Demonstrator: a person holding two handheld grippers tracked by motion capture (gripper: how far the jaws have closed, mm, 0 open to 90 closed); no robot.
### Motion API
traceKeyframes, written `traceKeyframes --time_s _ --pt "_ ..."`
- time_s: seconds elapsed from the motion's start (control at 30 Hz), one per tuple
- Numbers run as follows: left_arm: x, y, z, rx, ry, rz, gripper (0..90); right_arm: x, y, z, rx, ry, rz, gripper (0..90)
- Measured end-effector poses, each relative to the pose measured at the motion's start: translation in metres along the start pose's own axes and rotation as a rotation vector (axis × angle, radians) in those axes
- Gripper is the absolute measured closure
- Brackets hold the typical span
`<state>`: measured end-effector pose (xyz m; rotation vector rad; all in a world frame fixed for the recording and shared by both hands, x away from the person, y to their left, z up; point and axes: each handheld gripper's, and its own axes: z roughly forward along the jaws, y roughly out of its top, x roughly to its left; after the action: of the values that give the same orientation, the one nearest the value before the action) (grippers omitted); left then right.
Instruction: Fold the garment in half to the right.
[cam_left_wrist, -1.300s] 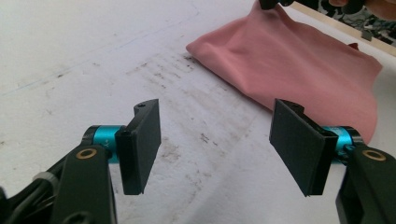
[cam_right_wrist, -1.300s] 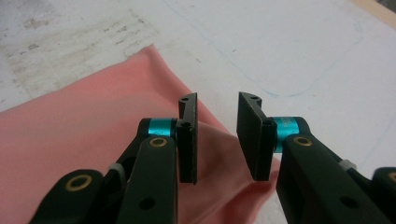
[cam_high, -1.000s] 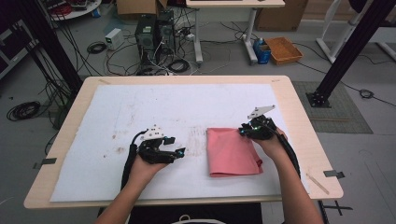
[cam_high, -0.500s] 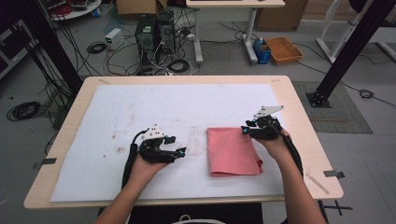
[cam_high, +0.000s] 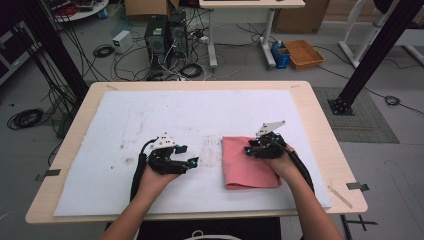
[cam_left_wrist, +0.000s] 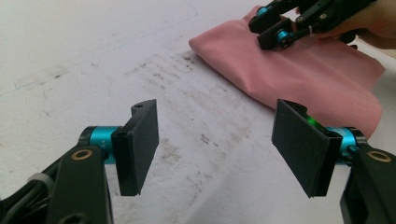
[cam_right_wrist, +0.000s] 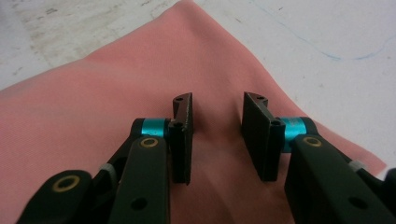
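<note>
High view: left tongs (cam_high: 192, 162) spread over bare mat; right tongs (cam_high: 248, 151) parted, empty, above pink cloth (cam_high: 245, 172).

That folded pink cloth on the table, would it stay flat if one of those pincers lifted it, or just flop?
The pink cloth would probably flop: it lies in soft folded layers with rounded edges, so a lifted corner would likely sag and unfold. It looks thin, so probably light. Pushed, it may bunch up rather than slide, since the white mat beneath looks matte.
</note>
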<state>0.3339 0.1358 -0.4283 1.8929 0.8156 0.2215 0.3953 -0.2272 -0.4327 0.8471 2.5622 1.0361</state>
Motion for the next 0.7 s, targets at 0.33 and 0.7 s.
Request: traceKeyframes --time_s 0.33,0.7 --pt "0.001 0.001 -0.001 -0.006 0.007 -0.006 30.3 0.027 0.005 -0.028 -0.118 0.070 -0.053 55.7" --pt "0.031 0.001 -0.022 -0.039 0.147 -0.063 24.7 0.084 0.008 -0.004 -0.028 0.150 -0.179 49.5"
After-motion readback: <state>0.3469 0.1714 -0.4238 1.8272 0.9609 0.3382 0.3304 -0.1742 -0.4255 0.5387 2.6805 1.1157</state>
